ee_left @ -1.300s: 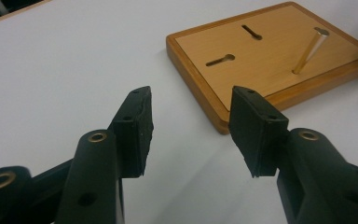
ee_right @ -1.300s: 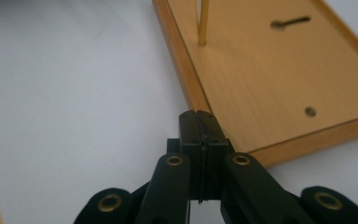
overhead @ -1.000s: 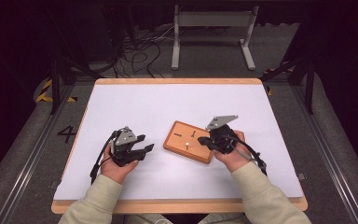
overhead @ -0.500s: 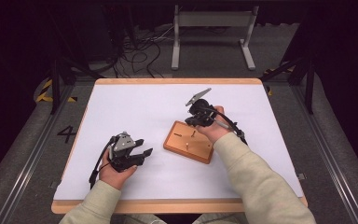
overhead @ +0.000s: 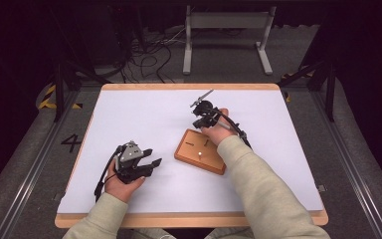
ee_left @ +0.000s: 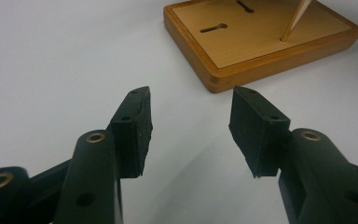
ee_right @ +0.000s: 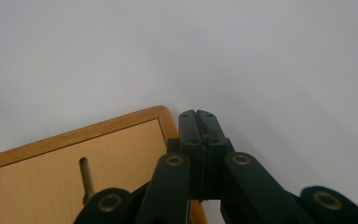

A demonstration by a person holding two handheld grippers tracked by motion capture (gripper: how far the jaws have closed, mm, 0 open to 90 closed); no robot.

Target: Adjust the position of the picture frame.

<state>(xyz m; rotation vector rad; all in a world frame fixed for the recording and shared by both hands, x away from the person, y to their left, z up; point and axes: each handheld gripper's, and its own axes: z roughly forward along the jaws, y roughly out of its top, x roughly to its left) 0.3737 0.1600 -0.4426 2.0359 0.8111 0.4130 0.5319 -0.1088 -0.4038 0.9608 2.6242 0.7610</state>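
Both black two-jaw grippers were empty: left gripper [overhead: 149, 165] gaped wide at lower left, right gripper [overhead: 199, 117] was pressed shut above center. Flat slotted wooden board [overhead: 202, 151] sat untouched between; its thin peg [ee_left: 294, 18] stood upright, so nothing seemed begun.

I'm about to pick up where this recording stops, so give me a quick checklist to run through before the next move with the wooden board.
1. Left gripper open: ok, jaws apart with nothing between them.
2. Right gripper free to grasp: not ok, jaws are pressed shut.
3. Right gripper carrying anything: cannot tell, nothing shows between the pads.
4. Wooden board flat on the white table: ok.
5. Peg seated in the board: ok, it stands in a hole.
6. Board slots unblocked: ok, both look empty.
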